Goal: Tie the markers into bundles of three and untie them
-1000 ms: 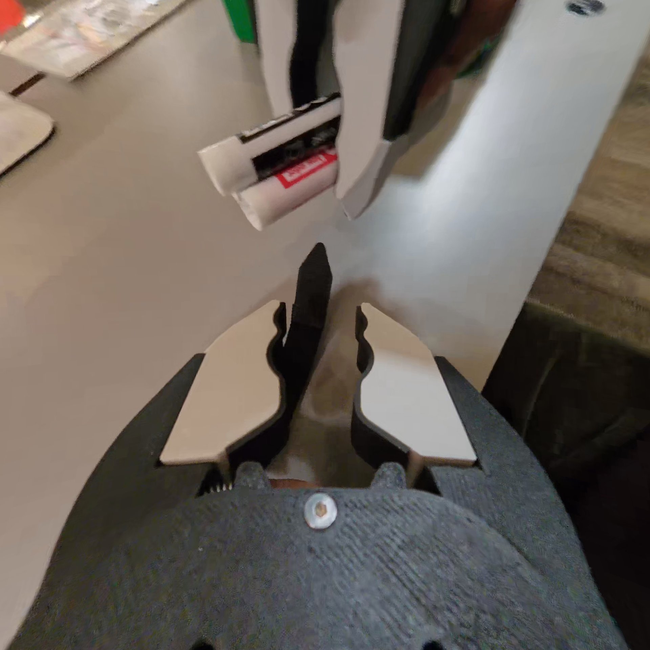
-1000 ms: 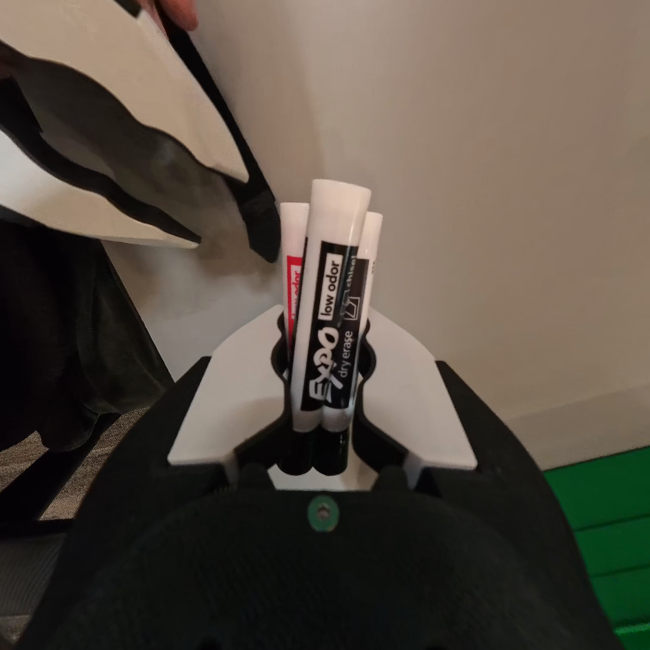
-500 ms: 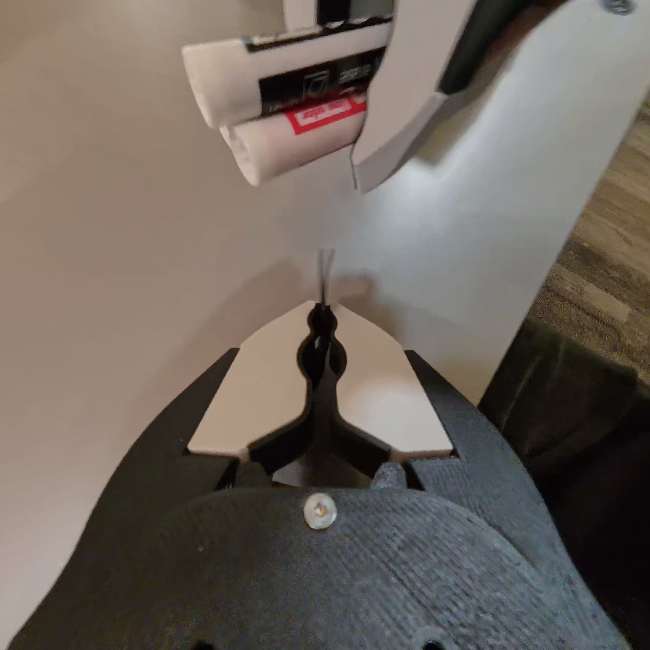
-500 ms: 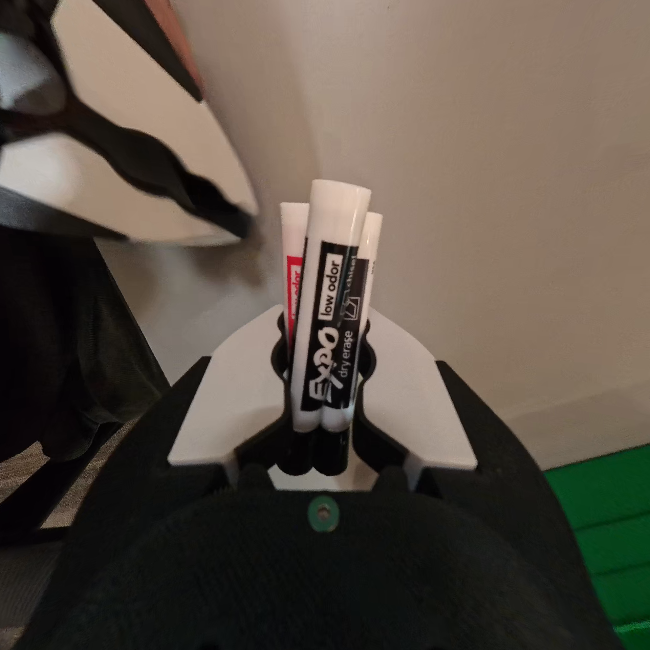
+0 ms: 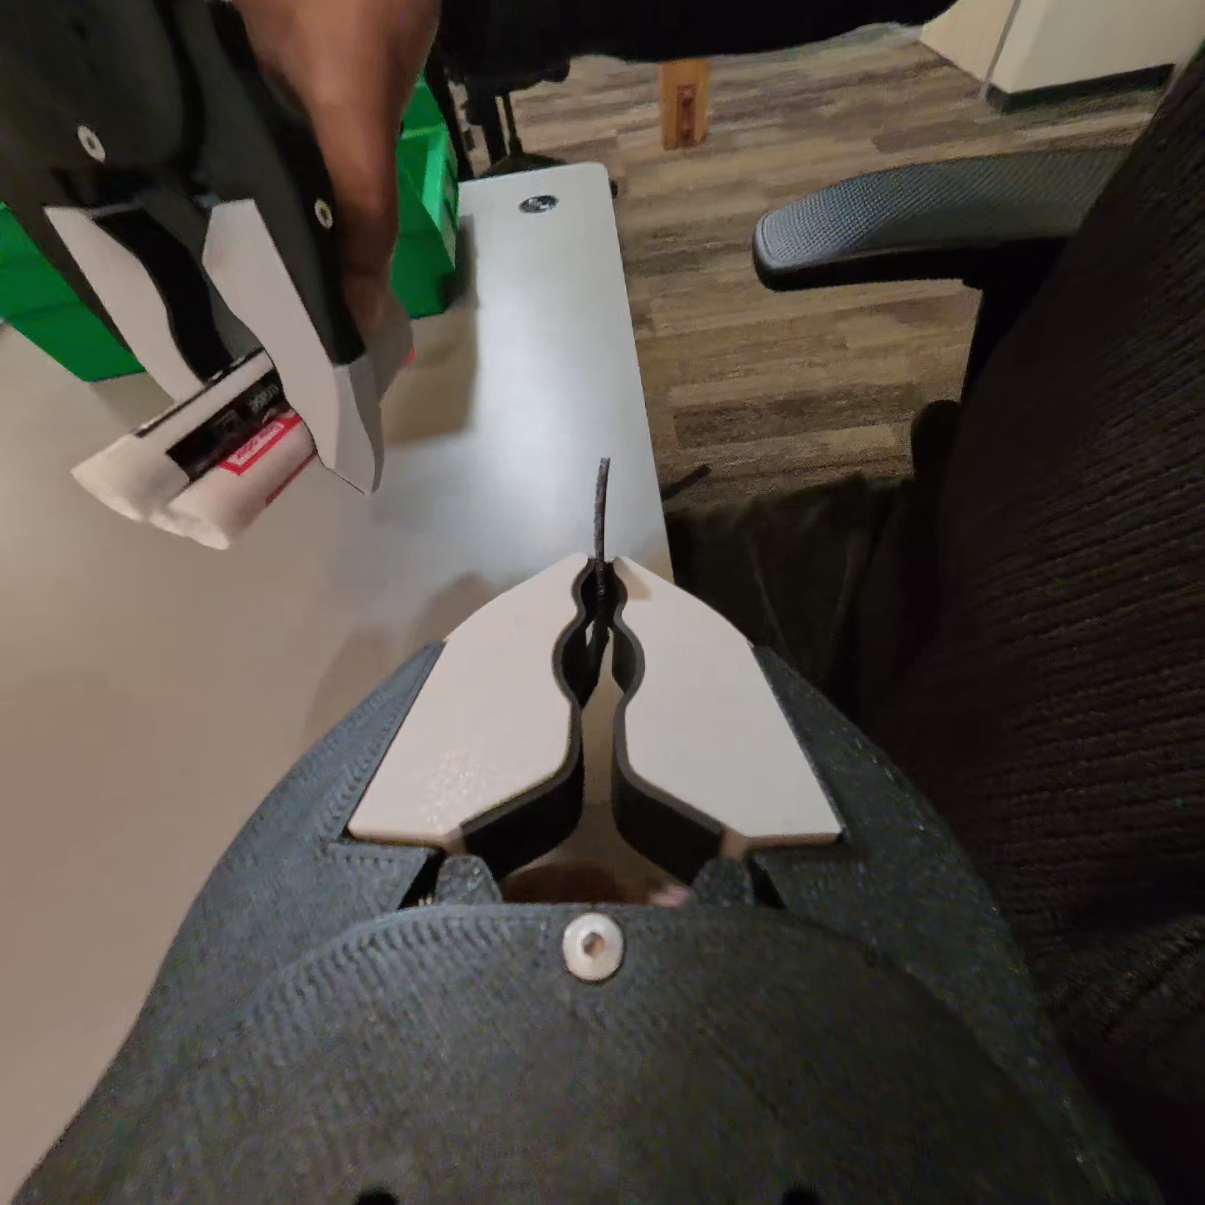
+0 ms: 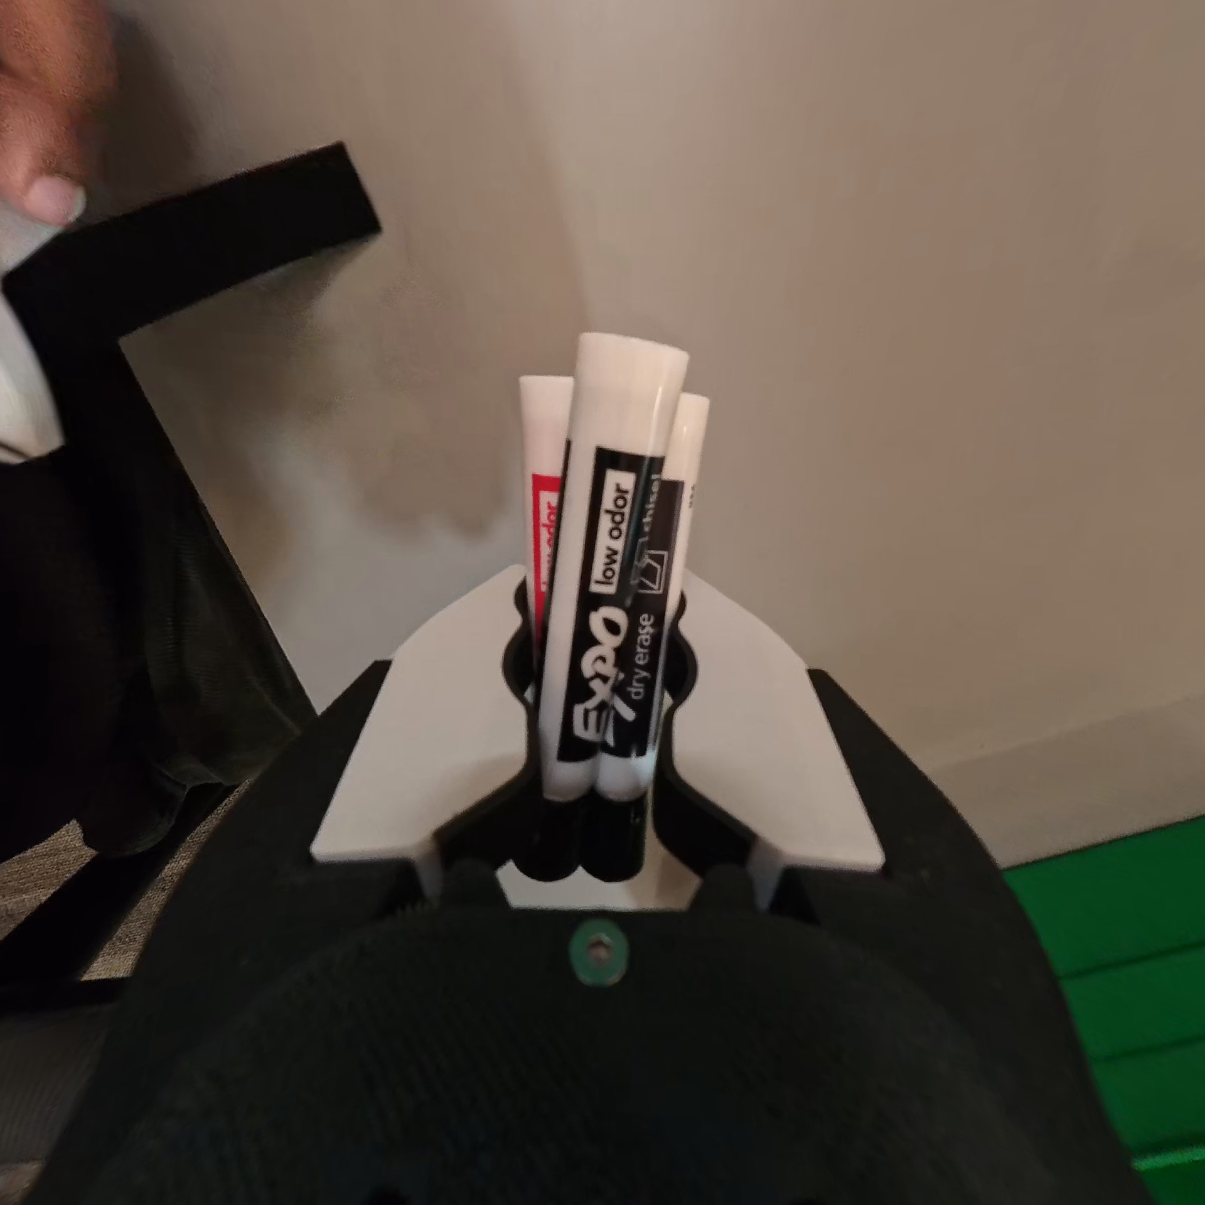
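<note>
Three markers [image 5: 195, 469] show at ten o'clock in the left wrist view, clamped side by side in the right gripper [image 5: 274, 417] above the grey table [image 5: 195, 684], with green boxes [image 5: 424, 215] behind at eleven o'clock and an office chair [image 5: 1043, 521] at three o'clock. At centre, the left gripper [image 5: 598, 570] is pinched tight on a thin black strap [image 5: 601, 502], whose free end stands up toward twelve o'clock, well apart from the markers. From the right wrist view, the right gripper [image 6: 603, 626] is closed narrowly around the markers [image 6: 613, 554], white ends pointing to twelve o'clock; no tie is visible on them. At ten o'clock, the strap [image 6: 195, 235] hangs as a broad black band beside a hand [image 6: 45, 98]. Judging by this, gathering is done; wrapping, fastening and later untying remain.
</note>
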Action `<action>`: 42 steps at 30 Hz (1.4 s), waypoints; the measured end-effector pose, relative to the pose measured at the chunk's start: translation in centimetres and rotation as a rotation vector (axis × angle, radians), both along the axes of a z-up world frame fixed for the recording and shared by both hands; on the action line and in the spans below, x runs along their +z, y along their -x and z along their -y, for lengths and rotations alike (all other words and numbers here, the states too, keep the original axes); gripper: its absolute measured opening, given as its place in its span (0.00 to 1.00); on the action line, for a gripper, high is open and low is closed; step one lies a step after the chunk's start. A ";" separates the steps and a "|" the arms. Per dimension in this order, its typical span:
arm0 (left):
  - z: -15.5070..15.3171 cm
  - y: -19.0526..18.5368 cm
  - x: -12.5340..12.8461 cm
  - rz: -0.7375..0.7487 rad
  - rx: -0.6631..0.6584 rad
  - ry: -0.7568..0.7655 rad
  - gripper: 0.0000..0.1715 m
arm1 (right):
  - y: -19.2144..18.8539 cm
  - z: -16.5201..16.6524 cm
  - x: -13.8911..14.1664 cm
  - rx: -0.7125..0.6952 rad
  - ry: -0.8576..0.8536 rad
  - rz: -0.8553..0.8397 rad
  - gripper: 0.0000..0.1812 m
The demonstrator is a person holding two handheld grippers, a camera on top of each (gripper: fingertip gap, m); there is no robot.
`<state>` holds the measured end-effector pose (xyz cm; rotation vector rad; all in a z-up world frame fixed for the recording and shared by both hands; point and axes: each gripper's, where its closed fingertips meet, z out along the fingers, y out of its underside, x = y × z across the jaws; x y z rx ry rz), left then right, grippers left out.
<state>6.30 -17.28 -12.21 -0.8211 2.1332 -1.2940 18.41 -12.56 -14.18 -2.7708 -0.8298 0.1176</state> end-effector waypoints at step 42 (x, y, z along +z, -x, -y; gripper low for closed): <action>-11.6 -2.2 -4.6 -0.561 0.529 0.401 0.33 | 2.3 -1.2 -0.1 0.048 0.005 -0.009 0.21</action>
